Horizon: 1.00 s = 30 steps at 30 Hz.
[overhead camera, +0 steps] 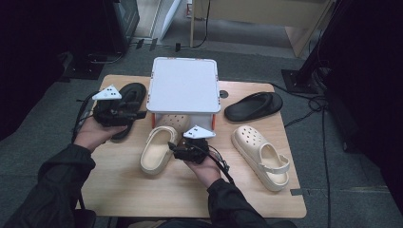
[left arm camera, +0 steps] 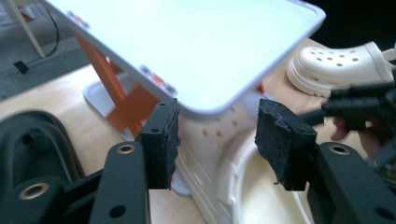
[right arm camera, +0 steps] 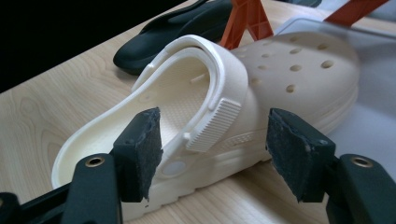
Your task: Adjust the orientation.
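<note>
Cream perforated clog (right arm camera: 261, 88) — no legible brand — between open jaws

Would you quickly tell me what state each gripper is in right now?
Left gripper: open, holding nothing.
Right gripper: open, jaws either side of the cream clog, not pressing it.

Clog toe (overhead camera: 167, 122) under rack (overhead camera: 183, 85), perhaps.

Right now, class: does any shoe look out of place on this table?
Yes. One cream clog sits half under the white rack, toe on the lower shelf and heel on the table; its mate lies apart at the right.
</note>
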Each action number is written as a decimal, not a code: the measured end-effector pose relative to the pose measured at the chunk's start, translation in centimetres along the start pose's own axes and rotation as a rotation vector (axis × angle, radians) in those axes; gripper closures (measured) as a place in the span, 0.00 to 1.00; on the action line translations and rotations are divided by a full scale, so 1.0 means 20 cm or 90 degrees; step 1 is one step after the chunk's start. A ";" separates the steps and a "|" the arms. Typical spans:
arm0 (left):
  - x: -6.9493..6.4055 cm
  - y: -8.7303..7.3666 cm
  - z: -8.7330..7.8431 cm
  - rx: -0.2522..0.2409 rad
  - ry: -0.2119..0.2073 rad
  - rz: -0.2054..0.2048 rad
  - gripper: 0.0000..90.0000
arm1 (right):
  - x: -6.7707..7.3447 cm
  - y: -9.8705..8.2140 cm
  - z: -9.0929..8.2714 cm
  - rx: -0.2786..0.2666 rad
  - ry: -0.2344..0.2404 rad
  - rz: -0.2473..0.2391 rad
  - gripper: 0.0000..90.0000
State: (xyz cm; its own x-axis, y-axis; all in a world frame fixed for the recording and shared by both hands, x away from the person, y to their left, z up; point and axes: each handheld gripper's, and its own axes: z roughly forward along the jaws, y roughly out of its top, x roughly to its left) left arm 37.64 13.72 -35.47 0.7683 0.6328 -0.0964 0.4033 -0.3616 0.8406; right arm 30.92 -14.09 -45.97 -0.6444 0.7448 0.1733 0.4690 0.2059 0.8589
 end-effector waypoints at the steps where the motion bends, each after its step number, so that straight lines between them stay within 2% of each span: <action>1: 0.01 0.02 0.01 -0.002 -0.004 0.001 0.58 | 0.00 0.00 0.01 0.001 -0.001 0.004 0.42; 2: 0.03 0.06 0.03 -0.006 -0.007 0.003 0.59 | 0.01 -0.01 0.02 0.006 -0.008 0.004 0.42; 5: 0.05 0.11 0.07 -0.009 -0.011 0.012 0.65 | 0.02 -0.03 0.05 0.020 -0.015 0.004 0.43; 8: 0.07 0.14 0.14 -0.003 -0.017 0.016 0.71 | 0.04 -0.04 0.07 0.025 -0.023 0.006 0.44; 11: 0.08 0.15 0.20 0.011 -0.017 0.026 0.72 | 0.05 -0.05 0.09 0.020 -0.028 0.004 0.46; 14: 0.08 0.14 0.24 0.029 -0.015 0.028 0.72 | 0.05 -0.05 0.10 0.024 -0.020 0.014 0.52; 16: 0.08 0.14 0.25 0.028 -0.015 0.029 0.73 | 0.03 -0.04 0.09 0.028 -0.011 0.022 0.63; 19: 0.09 0.14 0.25 0.029 -0.017 0.023 0.74 | 0.00 -0.03 0.06 0.027 -0.008 0.015 0.72; 22: 0.09 0.14 0.25 0.029 -0.016 0.024 0.75 | -0.02 -0.01 0.03 0.021 -0.025 0.000 0.76; 24: 0.09 0.14 0.25 0.029 -0.017 0.022 0.75 | -0.03 -0.01 0.03 0.014 -0.035 -0.002 0.77; 27: 0.08 0.14 0.26 0.030 -0.017 0.022 0.75 | -0.05 -0.01 0.03 0.016 -0.002 0.018 0.65; 30: 0.08 0.14 0.26 0.030 -0.015 0.024 0.75 | -0.02 -0.01 0.00 0.004 0.010 0.009 0.63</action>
State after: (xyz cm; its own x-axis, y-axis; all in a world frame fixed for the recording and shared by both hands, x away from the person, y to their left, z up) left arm 42.58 10.26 -36.01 0.7952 0.6014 -0.0779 0.3960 -0.4177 0.8177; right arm 31.12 -14.40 -46.21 -0.6467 0.7381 0.1923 0.4817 0.1998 0.8533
